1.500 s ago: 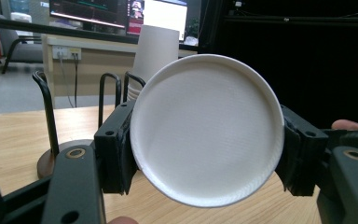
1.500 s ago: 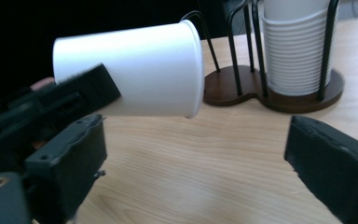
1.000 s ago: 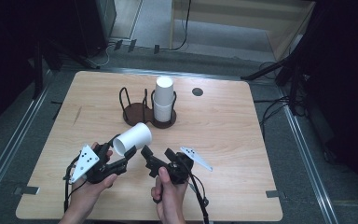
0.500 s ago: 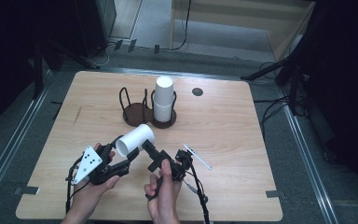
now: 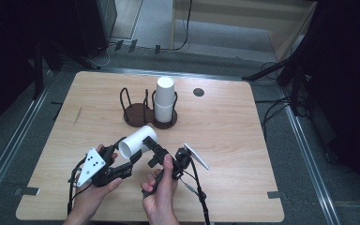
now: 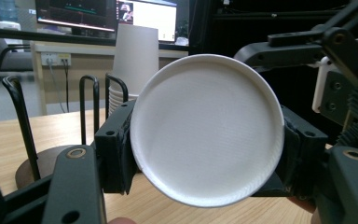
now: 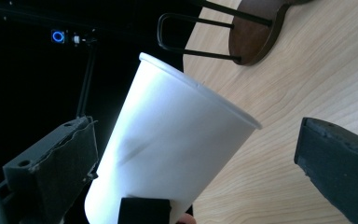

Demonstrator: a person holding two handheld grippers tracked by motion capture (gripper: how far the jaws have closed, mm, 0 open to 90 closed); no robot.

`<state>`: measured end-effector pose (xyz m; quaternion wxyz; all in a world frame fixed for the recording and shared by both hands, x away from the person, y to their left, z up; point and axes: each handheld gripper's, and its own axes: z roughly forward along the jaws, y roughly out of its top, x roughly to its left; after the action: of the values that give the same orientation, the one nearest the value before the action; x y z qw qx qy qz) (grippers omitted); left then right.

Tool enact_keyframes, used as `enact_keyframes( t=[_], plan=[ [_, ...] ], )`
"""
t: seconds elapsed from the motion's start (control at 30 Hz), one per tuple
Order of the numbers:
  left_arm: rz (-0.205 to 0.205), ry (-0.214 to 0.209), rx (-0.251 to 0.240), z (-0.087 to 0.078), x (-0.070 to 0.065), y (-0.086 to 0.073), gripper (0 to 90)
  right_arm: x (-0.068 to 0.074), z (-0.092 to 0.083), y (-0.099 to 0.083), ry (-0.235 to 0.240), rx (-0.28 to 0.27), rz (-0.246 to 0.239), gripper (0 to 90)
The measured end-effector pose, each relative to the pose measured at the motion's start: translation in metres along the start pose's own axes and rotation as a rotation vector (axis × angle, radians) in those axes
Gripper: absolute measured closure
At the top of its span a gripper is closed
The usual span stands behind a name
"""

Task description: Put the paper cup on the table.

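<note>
No writing shows on the white cup (image 5: 138,140), which the left gripper (image 5: 130,161) clamps above the desk (image 5: 243,136). The right gripper (image 7: 196,163) stands open around it. Behind, the rack (image 5: 143,110) holds stacked cups (image 5: 164,99).

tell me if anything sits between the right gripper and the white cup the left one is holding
Nothing visible does. The left gripper clamps the white cup by its base, and the right gripper has its fingers spread either side of the cup's wall with only open air in the gaps.
</note>
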<state>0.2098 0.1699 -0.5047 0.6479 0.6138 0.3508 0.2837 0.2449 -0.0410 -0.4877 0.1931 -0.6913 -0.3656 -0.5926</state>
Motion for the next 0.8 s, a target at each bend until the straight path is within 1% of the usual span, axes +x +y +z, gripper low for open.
enact_keyframes(
  t=[0.07, 0.13, 0.17, 0.2, 0.23, 0.37, 0.5, 0.57, 0.63, 0.67, 0.7, 0.8],
  plan=[
    [0.003, -0.003, 0.002, 0.001, -0.001, 0.000, 34.0, 0.000, 0.001, 0.000, 0.003, 0.009, 0.024, 0.0],
    [0.003, -0.003, 0.002, 0.001, -0.002, -0.001, 34.0, -0.001, 0.002, 0.000, 0.007, 0.008, 0.031, 0.0],
    [0.009, -0.006, 0.005, 0.001, -0.003, -0.001, 34.0, 0.000, 0.004, 0.000, 0.014, 0.013, 0.064, 0.0],
    [0.008, -0.007, 0.005, 0.002, -0.003, -0.001, 34.0, -0.001, 0.005, 0.000, 0.019, 0.013, 0.073, 0.0],
    [0.009, -0.008, 0.005, 0.002, -0.003, -0.002, 34.0, -0.001, 0.006, 0.000, 0.018, 0.014, 0.074, 0.0],
    [0.012, -0.013, 0.007, 0.002, -0.005, -0.002, 34.0, -0.003, 0.010, 0.001, 0.023, 0.019, 0.110, 0.0],
    [0.015, -0.019, 0.009, 0.003, -0.007, -0.003, 34.0, -0.004, 0.013, 0.002, 0.021, 0.024, 0.115, 0.0],
    [0.017, -0.022, 0.011, 0.003, -0.007, -0.003, 34.0, -0.005, 0.015, 0.002, 0.028, 0.034, 0.133, 0.0],
    [0.016, -0.024, 0.012, 0.003, -0.008, -0.003, 34.0, -0.006, 0.016, 0.002, 0.032, 0.035, 0.136, 0.0],
    [0.020, -0.024, 0.015, 0.004, -0.008, -0.003, 34.0, -0.006, 0.018, 0.003, 0.041, 0.053, 0.157, 0.0],
    [0.019, -0.024, 0.015, 0.004, -0.008, -0.004, 34.0, -0.007, 0.018, 0.003, 0.047, 0.058, 0.161, 0.0],
    [0.020, -0.026, 0.017, 0.004, -0.008, -0.004, 34.0, -0.009, 0.020, 0.004, 0.057, 0.071, 0.192, 0.1]
  ],
)
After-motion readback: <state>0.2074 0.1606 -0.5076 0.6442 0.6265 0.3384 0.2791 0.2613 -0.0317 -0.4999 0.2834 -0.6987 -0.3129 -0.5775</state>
